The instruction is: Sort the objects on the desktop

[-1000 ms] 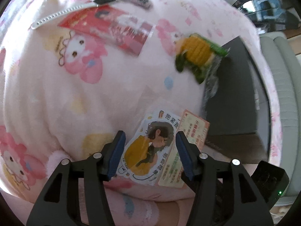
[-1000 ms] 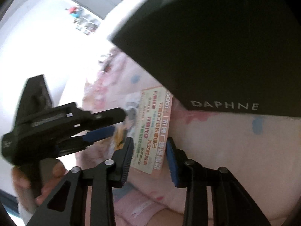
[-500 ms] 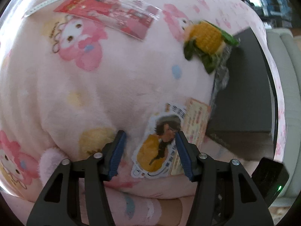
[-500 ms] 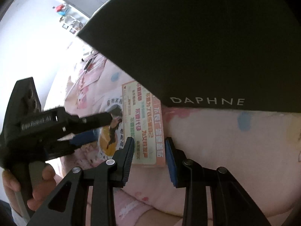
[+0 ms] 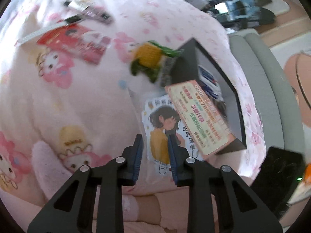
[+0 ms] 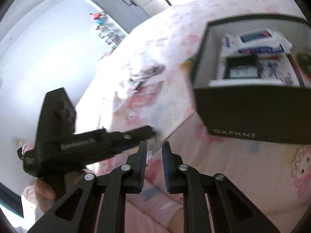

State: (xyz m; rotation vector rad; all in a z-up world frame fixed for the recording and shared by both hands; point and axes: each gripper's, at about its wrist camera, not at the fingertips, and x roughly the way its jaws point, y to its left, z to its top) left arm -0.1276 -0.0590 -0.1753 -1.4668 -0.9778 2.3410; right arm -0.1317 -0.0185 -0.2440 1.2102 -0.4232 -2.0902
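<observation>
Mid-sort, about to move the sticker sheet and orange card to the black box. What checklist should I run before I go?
1. Black box open: ok.
2. Left tool firmly pinching the sticker sheet: cannot tell.
3. Right tool closed on the sheet's edge: cannot tell.
4. Orange card secured: not ok; it appears to lie loose and tilted on the sheet and is likely to slide.
5. Corn toy out of the path: ok, beside the box's far corner.

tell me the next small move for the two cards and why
Probably swing the cards right, over the rim of the black box: they look lifted off the blanket, tilted beside its wall, and it stands open with packets inside. The grip itself is unclear.
</observation>
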